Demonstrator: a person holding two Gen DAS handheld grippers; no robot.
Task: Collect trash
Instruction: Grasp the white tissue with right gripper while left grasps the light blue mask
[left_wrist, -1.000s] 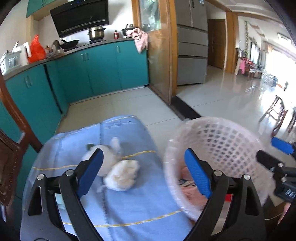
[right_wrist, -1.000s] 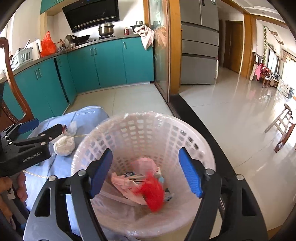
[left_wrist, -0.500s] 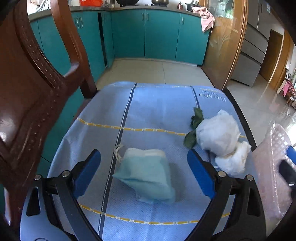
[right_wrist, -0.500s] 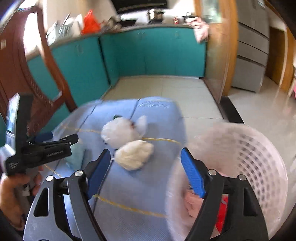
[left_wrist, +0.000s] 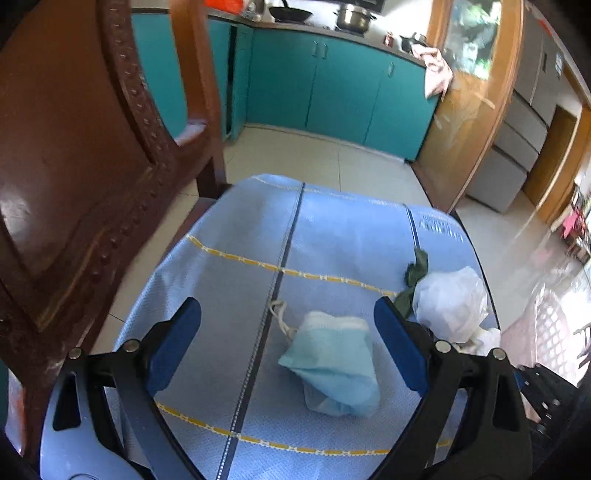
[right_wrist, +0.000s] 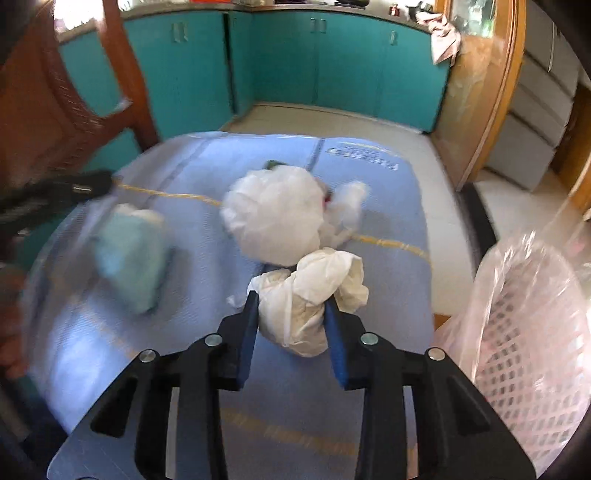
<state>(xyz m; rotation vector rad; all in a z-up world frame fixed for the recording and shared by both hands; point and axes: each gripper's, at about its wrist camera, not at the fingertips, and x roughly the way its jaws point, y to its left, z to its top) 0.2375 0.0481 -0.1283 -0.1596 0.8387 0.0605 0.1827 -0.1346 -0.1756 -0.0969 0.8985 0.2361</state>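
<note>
A crumpled light-blue face mask (left_wrist: 332, 365) lies on the blue table cloth (left_wrist: 351, 229), between the wide-open fingers of my left gripper (left_wrist: 287, 308), closer to the right finger and untouched. To its right sit a knotted white plastic bag (left_wrist: 448, 302) and a green leaf scrap (left_wrist: 415, 269). In the right wrist view my right gripper (right_wrist: 291, 301) is closing on a crumpled white paper wad (right_wrist: 314, 291), with both pads against its sides. The white bag (right_wrist: 273, 214) lies just beyond it, and the mask (right_wrist: 129, 258) shows blurred at the left.
A pink-lined white mesh basket (right_wrist: 528, 325) stands off the table's right edge. A dark wooden chair (left_wrist: 74, 147) rises close on the left. Teal cabinets (left_wrist: 332, 88) and tiled floor lie beyond the table's far edge.
Both grippers swung left from the basket to the table. The left one now hangs lower over the mask. The right one dropped onto the paper wad and its jaws narrowed around it.
</note>
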